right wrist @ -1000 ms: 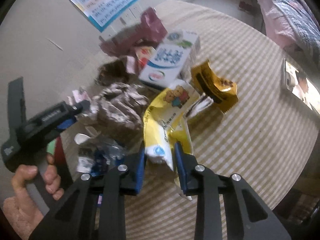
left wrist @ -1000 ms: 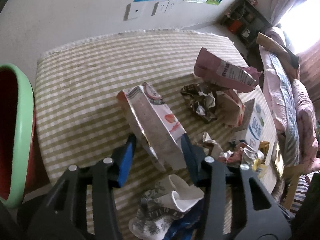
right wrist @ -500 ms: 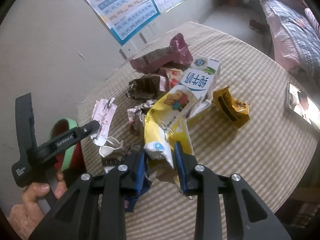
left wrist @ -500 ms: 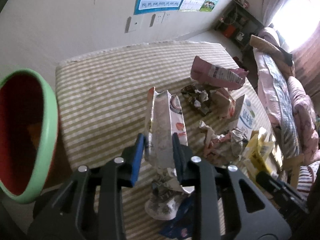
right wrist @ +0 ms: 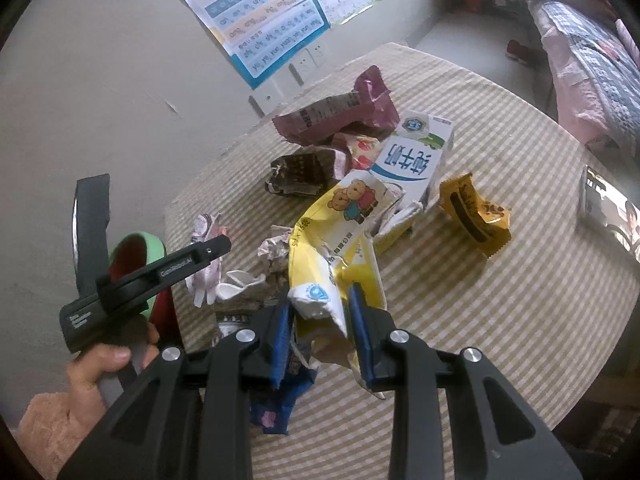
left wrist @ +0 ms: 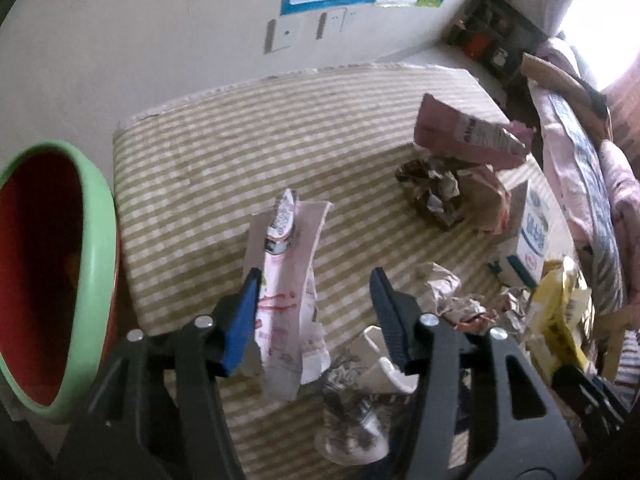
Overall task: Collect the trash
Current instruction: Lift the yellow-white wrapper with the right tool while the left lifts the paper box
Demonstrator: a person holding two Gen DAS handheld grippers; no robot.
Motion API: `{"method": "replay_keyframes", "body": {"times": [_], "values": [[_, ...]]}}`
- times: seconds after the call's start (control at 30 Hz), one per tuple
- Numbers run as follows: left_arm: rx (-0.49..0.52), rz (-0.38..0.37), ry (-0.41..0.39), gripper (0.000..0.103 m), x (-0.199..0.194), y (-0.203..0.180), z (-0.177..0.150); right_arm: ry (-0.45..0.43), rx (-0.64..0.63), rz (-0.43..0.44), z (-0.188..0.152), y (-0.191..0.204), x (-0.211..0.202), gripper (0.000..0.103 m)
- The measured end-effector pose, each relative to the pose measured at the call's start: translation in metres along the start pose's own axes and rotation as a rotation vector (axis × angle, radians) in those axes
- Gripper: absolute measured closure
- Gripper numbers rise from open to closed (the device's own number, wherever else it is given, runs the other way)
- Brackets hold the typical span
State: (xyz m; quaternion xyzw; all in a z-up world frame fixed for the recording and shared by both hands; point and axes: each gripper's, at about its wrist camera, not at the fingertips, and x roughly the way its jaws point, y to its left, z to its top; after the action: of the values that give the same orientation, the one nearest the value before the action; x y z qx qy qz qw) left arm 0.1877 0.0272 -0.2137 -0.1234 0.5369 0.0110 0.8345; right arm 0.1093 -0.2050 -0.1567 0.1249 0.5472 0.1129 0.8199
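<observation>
My left gripper is open; a pink-and-white flattened carton hangs against its left finger, over the table's near edge. A red bin with a green rim stands to the left, also in the right wrist view. My right gripper is shut on a yellow bear-print bag and holds it above the striped table. The left gripper's handle shows at left there.
On the table lie a pink bag, a brown crumpled wrapper, a white-blue milk carton, an orange snack pack, crumpled paper, a paper cup and a dark blue wrapper. A bed is at right.
My left gripper's jaws have opened wide from around the pink-and-white carton and it has swung toward the bin. The right gripper has lifted the yellow bag a little higher.
</observation>
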Motion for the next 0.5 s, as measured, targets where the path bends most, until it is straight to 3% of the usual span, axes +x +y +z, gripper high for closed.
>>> {"method": "replay_keyframes", "body": {"times": [0.1,0.5], "values": [[-0.001,-0.009,0.000,0.086,-0.004,0.002,0.000,-0.023,-0.008,0.010,0.002,0.004,-0.004,0.076],[-0.017,-0.052,-0.101,0.088,-0.048,0.006,-0.008,-0.081,-0.027,0.017,0.003,0.010,-0.013,0.076]]}}
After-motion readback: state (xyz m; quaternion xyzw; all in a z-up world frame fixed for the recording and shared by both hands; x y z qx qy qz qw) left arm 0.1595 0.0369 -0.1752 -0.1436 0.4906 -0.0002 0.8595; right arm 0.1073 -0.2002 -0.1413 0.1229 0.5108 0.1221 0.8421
